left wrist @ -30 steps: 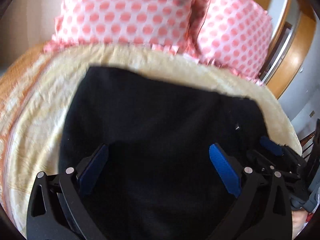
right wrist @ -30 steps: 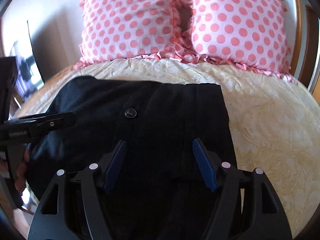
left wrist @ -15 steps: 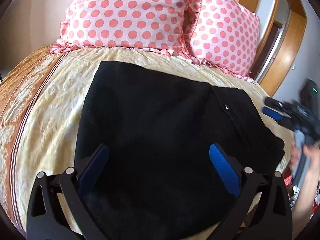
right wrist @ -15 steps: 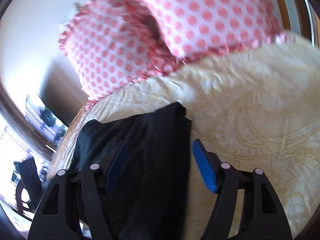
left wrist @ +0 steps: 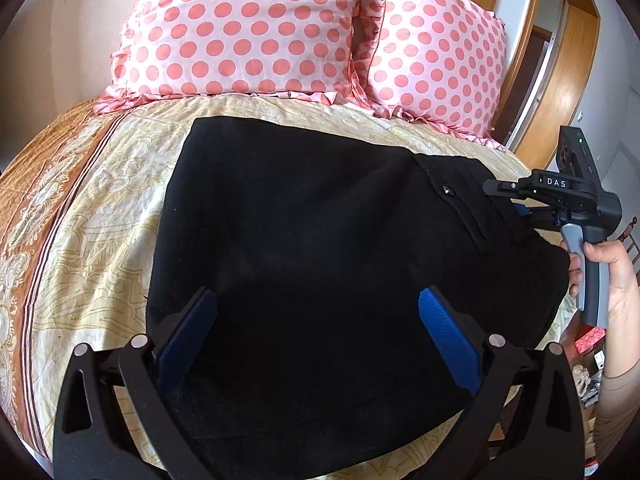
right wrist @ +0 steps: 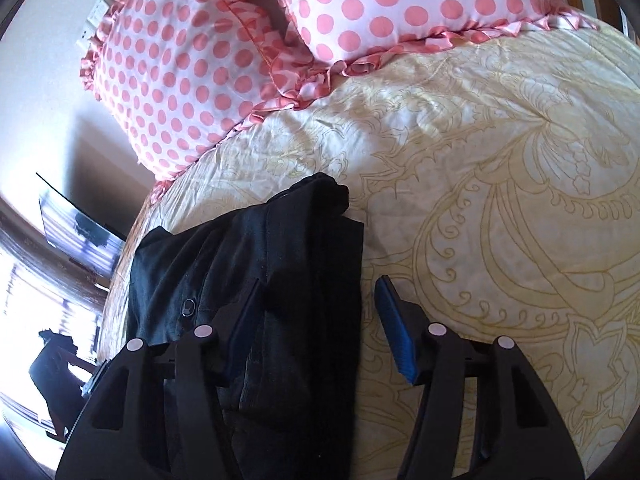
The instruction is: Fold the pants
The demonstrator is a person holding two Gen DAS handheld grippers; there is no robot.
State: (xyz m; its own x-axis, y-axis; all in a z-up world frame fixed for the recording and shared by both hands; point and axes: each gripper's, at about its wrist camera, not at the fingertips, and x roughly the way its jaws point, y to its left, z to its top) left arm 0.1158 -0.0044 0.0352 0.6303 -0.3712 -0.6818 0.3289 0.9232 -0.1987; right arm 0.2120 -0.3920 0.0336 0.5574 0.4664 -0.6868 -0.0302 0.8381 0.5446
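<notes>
Left wrist view, left to right: a brown patterned border (left wrist: 44,200) ran down the left edge of the cream bedspread (left wrist: 120,184). The black pants (left wrist: 320,248) lay folded into a broad, flat block on the bedspread, in front of two pink polka-dot pillows (left wrist: 240,28) propped at the head of the bed. The left gripper (left wrist: 320,320) hung over the near part of the pants with its blue pads (left wrist: 448,340) spread wide, nothing between them. At the right edge, the right gripper (left wrist: 516,200) was held by the person's hand (left wrist: 612,276) at the waistband end of the pants; a wooden frame (left wrist: 560,92) stood behind it. Right wrist view, left to right: a dark screen (right wrist: 80,224) stood beside the bed, then the pants (right wrist: 280,280) lay with a button (right wrist: 187,307) showing. The right gripper (right wrist: 316,312) had its fingers apart, straddling the right edge of the folded pants; the left finger (right wrist: 240,336) was over the cloth, the right pad (right wrist: 396,336) over bare bedspread (right wrist: 500,200). Contact with the fabric could not be judged.
</notes>
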